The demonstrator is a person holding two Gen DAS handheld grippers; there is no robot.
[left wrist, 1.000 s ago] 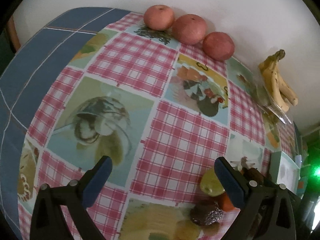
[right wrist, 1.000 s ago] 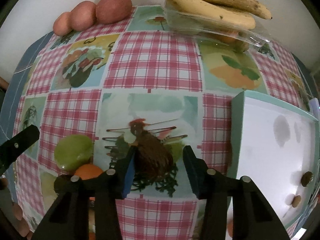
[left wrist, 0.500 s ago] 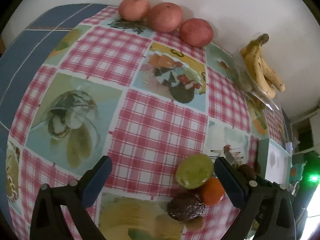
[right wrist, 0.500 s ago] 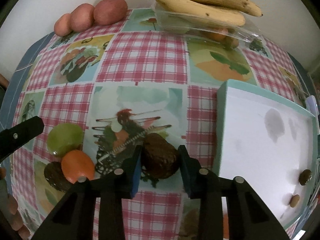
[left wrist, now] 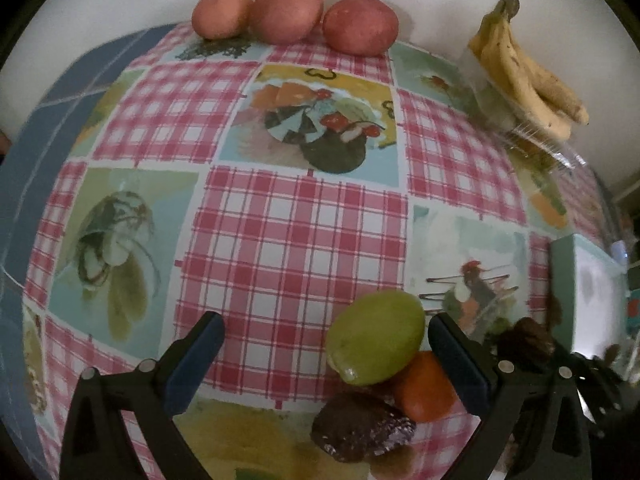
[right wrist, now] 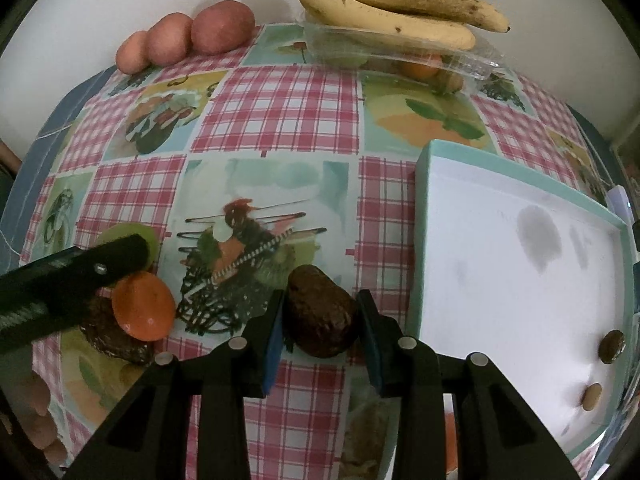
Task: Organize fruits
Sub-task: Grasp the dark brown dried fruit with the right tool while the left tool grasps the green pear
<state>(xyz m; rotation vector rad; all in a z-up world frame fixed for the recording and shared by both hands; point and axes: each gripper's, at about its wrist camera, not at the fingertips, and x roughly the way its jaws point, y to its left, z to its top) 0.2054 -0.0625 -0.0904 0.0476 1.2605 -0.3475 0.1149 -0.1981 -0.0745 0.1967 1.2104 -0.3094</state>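
Observation:
My right gripper [right wrist: 322,322] is shut on a dark brown avocado [right wrist: 320,316] and holds it just left of the white tray [right wrist: 520,264]. It also shows in the left wrist view [left wrist: 528,338]. My left gripper [left wrist: 326,350] is open above the cloth, and its right finger stands next to a green fruit [left wrist: 376,338]. An orange fruit [left wrist: 424,386] and a dark brown fruit [left wrist: 362,426] lie just behind the green one. In the right wrist view the orange fruit [right wrist: 142,306] lies beside the left gripper's finger [right wrist: 80,272].
Three reddish fruits [left wrist: 288,12] line the wall at the back. Bananas [right wrist: 392,10] rest on a clear plastic box [right wrist: 400,56] at the back right. The tray holds two small brown pieces [right wrist: 610,346] near its right corner. The checked tablecloth [left wrist: 288,232] covers the table.
My left gripper has moved right and forward, so the green fruit now sits by its right finger. My right gripper has carried the avocado closer to the tray.

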